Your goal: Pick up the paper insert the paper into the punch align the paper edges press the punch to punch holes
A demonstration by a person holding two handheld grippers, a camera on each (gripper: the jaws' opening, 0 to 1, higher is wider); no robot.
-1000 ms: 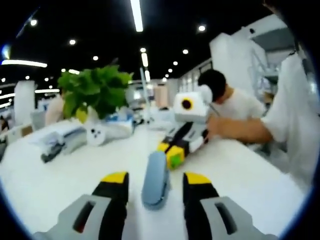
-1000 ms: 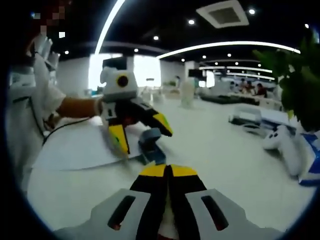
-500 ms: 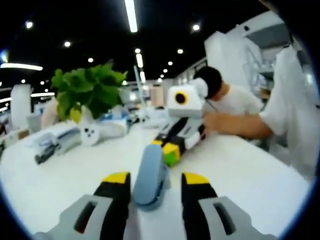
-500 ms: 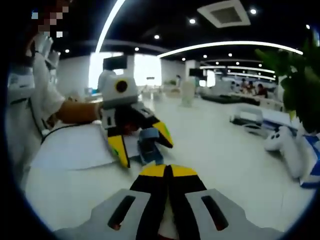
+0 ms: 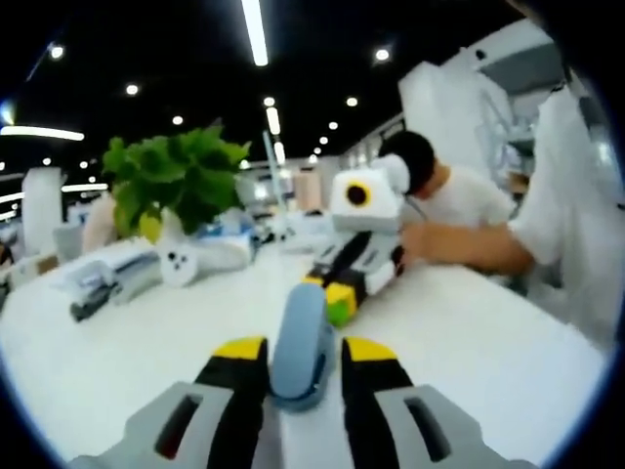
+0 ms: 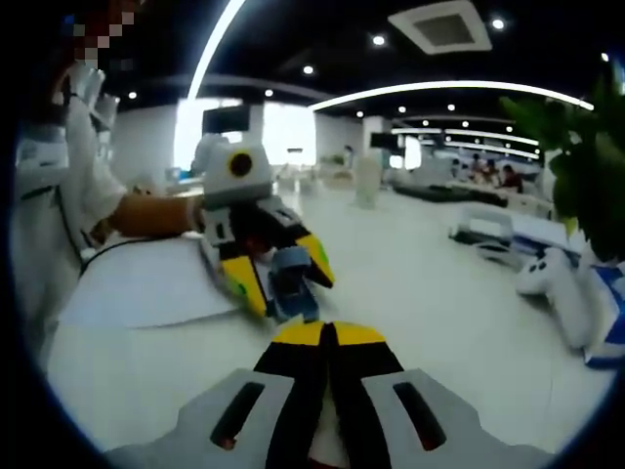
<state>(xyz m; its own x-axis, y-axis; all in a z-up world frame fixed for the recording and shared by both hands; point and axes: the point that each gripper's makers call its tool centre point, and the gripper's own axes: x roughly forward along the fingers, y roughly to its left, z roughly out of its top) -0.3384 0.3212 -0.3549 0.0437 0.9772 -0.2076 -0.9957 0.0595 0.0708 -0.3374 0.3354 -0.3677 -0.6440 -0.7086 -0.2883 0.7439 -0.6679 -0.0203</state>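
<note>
A blue-grey hole punch (image 5: 301,327) stands on the white table, and my left gripper (image 5: 303,354) has its yellow-tipped jaws pressed against its two sides. The right gripper view looks back at this: the left gripper (image 6: 281,278) grips the punch (image 6: 293,295) at the edge of a white paper sheet (image 6: 146,291) lying flat on the table. My right gripper (image 6: 327,337) is shut with nothing between its jaws, and rests just short of the punch. In the left gripper view the right gripper (image 5: 337,298) sits right behind the punch.
A green plant (image 5: 176,181), a white controller (image 5: 181,264) and stacked boxes (image 5: 98,278) stand at the table's far left. A person in white (image 5: 459,210) sits bent over behind the right gripper. The holder's sleeve (image 6: 59,195) is at the left.
My left gripper's jaws have closed from wide apart onto the sides of the punch. The right gripper has stayed shut and still.
</note>
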